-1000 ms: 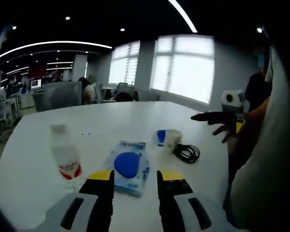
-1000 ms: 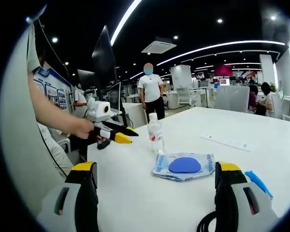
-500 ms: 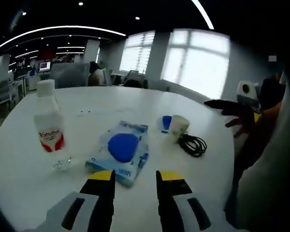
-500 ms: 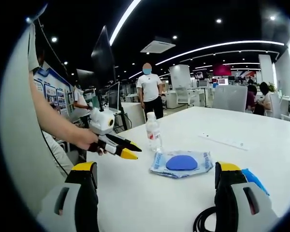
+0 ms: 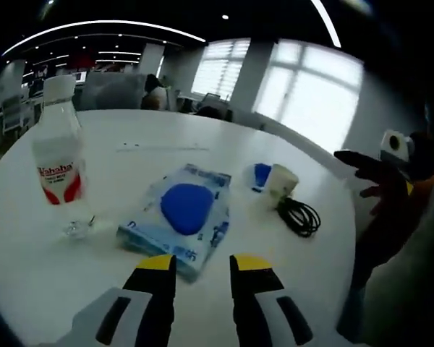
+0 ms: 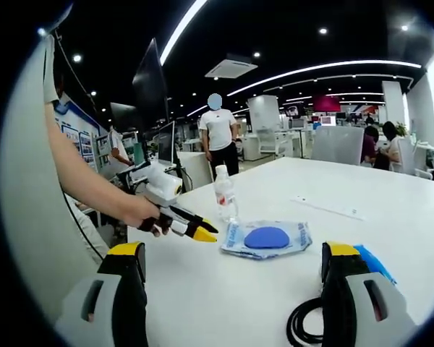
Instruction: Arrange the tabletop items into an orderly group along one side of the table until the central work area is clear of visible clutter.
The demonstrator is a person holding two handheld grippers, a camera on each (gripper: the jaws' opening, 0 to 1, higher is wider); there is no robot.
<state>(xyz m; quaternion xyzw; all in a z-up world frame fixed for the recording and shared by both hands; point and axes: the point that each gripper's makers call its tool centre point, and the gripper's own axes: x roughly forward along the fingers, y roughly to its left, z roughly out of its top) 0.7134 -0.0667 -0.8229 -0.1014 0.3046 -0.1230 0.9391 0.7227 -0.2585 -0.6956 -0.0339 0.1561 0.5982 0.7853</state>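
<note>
Clutter lay spread on the white round surface [image 5: 72, 282]: in the left gripper view, a clear plastic water bottle with a white cap and red label [image 5: 58, 159] stood upright at ten o'clock, a flat light-blue plastic packet with a dark blue oval on it [image 5: 179, 224] lay at the centre, a small white-and-blue object [image 5: 271, 181] sat at one o'clock, and a coiled black cable [image 5: 300, 215] lay just beside it at two o'clock. The left claw [image 5: 197, 266] hung just short of the packet's near edge, its yellow-tipped jaws narrowly parted with nothing between them. The right claw [image 5: 362, 160] showed at three o'clock of that view, off the surface's edge. In the right gripper view, the right claw [image 6: 231, 253] stood wide and empty, with the packet [image 6: 264, 238] at the centre between its jaws, the bottle [image 6: 223, 194] upright behind it at eleven o'clock, and the cable [image 6: 307, 325] at five o'clock near the right jaw. The left claw [image 6: 202, 231], held by a hand [image 6: 148, 215], pointed at the packet from nine o'clock, close to its edge. A person in a white shirt [image 6: 218, 137] stood well beyond the surface.
</note>
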